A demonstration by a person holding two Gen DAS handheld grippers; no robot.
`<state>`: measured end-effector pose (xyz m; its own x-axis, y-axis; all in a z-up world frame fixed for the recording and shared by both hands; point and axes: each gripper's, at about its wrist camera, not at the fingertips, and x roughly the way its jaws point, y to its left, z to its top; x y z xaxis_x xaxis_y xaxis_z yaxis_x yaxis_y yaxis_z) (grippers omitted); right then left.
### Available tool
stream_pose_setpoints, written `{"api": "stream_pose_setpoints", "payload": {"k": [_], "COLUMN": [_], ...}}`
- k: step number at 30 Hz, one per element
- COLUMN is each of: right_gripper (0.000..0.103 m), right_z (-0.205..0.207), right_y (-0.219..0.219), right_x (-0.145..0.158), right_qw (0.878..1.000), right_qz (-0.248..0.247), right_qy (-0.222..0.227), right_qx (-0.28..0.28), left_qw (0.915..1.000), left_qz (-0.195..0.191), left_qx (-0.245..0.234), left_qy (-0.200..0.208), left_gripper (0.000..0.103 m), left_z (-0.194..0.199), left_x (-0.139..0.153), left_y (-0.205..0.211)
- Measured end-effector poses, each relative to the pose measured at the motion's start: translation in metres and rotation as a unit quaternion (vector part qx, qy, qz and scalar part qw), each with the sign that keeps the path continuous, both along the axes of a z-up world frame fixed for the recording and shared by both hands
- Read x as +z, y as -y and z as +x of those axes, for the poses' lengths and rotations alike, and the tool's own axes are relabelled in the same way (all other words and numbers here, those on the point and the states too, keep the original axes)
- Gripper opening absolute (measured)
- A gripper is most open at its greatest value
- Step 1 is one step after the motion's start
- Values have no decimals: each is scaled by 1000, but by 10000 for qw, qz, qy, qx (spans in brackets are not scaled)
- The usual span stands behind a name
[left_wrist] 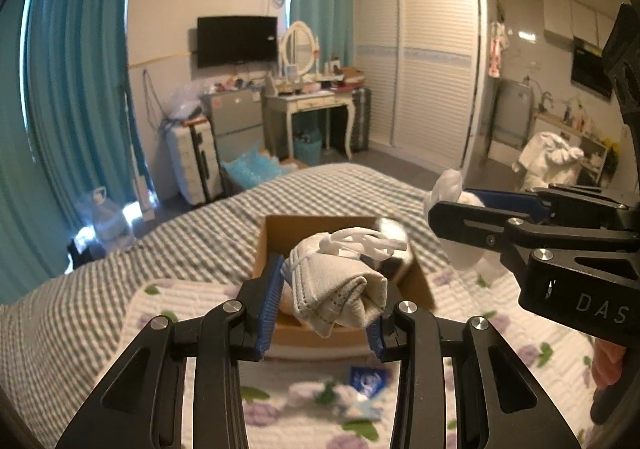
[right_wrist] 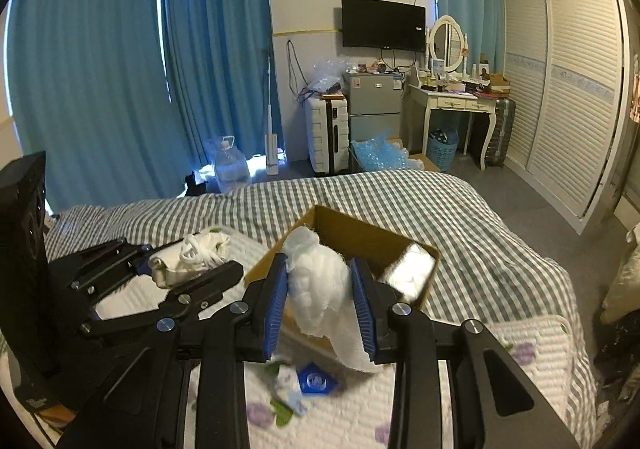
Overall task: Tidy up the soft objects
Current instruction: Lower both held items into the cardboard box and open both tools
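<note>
My left gripper (left_wrist: pixel 328 289) is shut on a folded white face mask bundle (left_wrist: pixel 340 289) with loose ear straps, held above the near edge of an open cardboard box (left_wrist: pixel 280 233) on the bed. My right gripper (right_wrist: pixel 322 289) is shut on a crumpled white gauzy cloth (right_wrist: pixel 320 281), held over the same box's (right_wrist: pixel 360 237) near left rim. The right gripper (left_wrist: pixel 460 209) shows in the left wrist view at right; the left gripper (right_wrist: pixel 192 265) shows at left in the right wrist view. A white packet (right_wrist: pixel 408 273) lies inside the box.
The box stands on a grey checked bedspread (right_wrist: pixel 460 209) next to a floral quilted pad (right_wrist: pixel 520 369). A small blue packet (right_wrist: pixel 316 381) and tissue scraps lie on the pad below the grippers. Beyond the bed are a suitcase, a small fridge, a dressing table and a wardrobe.
</note>
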<state>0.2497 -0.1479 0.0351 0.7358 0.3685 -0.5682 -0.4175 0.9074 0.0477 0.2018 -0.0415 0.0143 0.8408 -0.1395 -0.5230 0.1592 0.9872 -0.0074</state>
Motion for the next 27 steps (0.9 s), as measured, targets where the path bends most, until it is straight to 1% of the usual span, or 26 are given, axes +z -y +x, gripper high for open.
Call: {"api": "stream_pose_setpoints", "payload": {"k": [5,10,14,18,19,20,21,22,23,25,27], "right_gripper": [31,31,31,33,33,36,38,46,53,58,59], "right_z": [50,104,141,162,164,166,167,166,165,158,150], "right_y": [-10,-15,-14,-11,-10,-9,-9,-8,-7,-2,2], "right_x": [-19,-57,-88,-106,-107,-107,-106,-105,-104,-96,-85], "right_qw": [9999,9990,9971,9962,9961,9960,9960,9962,9964,9972,9974], "right_qz": [94,106,134,182,215,237,241,226,211,196,227], "right_qy": [-112,-415,-720,-832,-838,-833,-823,-808,-775,-622,-533], "right_qx": [-46,-141,-208,-188,-197,-215,-231,-251,-272,-375,-432], "left_qw": [9998,9987,9982,9984,9982,9978,9976,9979,9983,9985,9984], "left_qz": [75,98,133,186,174,171,167,152,152,277,391], "left_qx": [77,120,30,-50,-53,-43,-29,-13,-5,23,72], "left_qy": [-161,-483,-576,-533,-579,-632,-669,-628,-558,-471,-410], "left_gripper": [36,36,36,38,40,49,56,68,73,73,73], "left_z": [44,89,107,113,114,115,115,114,111,103,97], "left_x": [-25,-63,-81,-91,-92,-93,-94,-94,-92,-86,-78], "left_y": [-7,-13,-11,-4,-2,-2,-1,1,2,5,5]}}
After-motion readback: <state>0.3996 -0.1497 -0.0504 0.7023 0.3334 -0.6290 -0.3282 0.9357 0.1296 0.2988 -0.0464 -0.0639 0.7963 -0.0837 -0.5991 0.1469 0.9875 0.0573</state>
